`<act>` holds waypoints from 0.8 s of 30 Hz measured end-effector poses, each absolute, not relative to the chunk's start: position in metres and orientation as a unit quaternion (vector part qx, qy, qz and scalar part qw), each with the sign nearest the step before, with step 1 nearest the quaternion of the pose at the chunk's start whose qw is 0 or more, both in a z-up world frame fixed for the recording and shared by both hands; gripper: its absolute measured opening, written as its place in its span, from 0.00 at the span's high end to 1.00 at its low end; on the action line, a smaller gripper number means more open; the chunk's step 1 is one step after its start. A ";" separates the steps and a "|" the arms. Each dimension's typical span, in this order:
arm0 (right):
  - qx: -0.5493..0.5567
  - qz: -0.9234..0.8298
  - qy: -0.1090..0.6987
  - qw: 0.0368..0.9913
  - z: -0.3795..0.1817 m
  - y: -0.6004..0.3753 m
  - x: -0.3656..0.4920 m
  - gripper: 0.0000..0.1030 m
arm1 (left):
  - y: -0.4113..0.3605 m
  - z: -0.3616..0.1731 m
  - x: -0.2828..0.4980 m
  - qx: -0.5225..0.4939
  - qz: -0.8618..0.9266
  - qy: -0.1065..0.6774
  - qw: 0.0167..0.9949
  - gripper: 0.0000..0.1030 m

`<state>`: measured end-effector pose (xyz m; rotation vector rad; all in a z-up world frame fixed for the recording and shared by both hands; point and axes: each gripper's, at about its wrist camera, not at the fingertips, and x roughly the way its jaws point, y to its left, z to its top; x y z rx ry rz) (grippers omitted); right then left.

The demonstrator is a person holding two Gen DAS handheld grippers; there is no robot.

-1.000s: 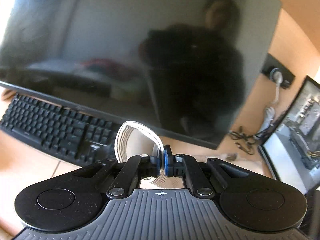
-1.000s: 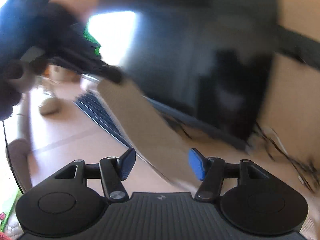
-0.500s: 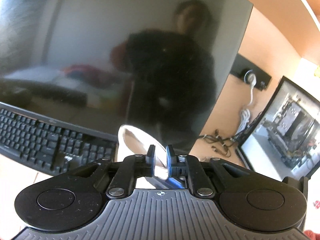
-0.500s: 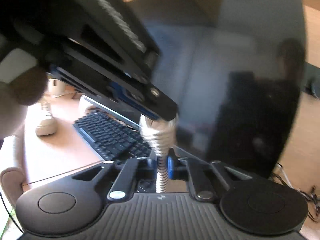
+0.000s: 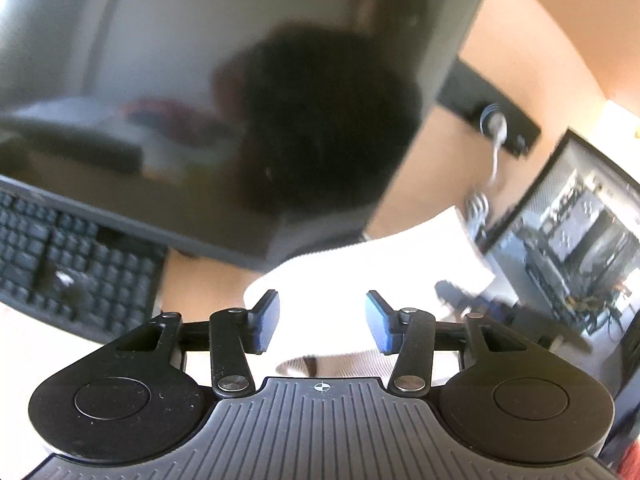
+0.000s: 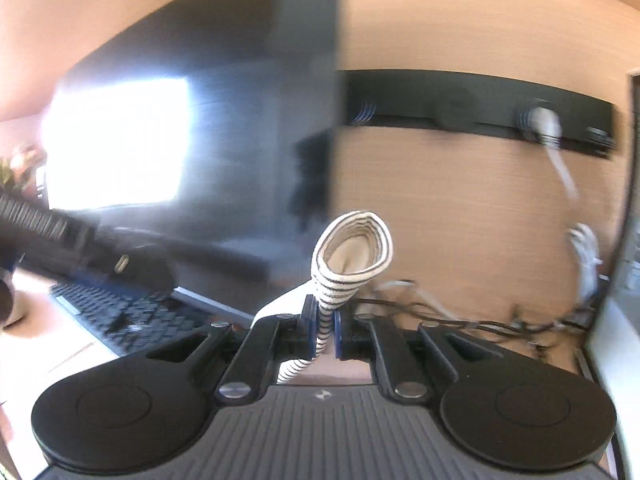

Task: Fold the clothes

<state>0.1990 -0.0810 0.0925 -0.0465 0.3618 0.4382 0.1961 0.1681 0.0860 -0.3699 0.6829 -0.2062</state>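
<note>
A white sock with thin dark stripes at its cuff is the garment. In the right wrist view my right gripper [image 6: 324, 330] is shut on the sock [image 6: 352, 252], whose open cuff stands up above the blue pads. In the left wrist view my left gripper [image 5: 322, 320] is open, and the pale sock [image 5: 376, 264] stretches from between the fingers off to the right, held up by the right gripper [image 5: 516, 320], which shows at the right.
A large dark monitor [image 5: 200, 92] and a black keyboard [image 5: 72, 268] stand on the wooden desk [image 5: 200, 280]. A second screen [image 5: 576, 240] is at the right. Cables [image 6: 480, 316] and a black socket strip [image 6: 480, 116] lie along the back wall.
My left gripper has opened and let go of the sock. My right gripper closed on the sock and has carried it to the right, away from the left gripper.
</note>
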 end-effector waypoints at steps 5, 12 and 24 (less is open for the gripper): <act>-0.013 0.174 0.192 0.966 0.083 -0.133 0.219 0.93 | 0.140 0.064 0.204 -0.167 -0.106 0.364 0.910 0.38; -0.013 0.134 0.219 0.966 0.059 -0.188 0.241 0.92 | 0.111 0.036 0.209 -0.141 -0.104 0.401 0.899 0.24; -0.006 0.138 0.278 0.951 0.014 -0.201 0.252 0.92 | 0.054 -0.013 0.225 0.027 -0.096 0.411 0.906 0.18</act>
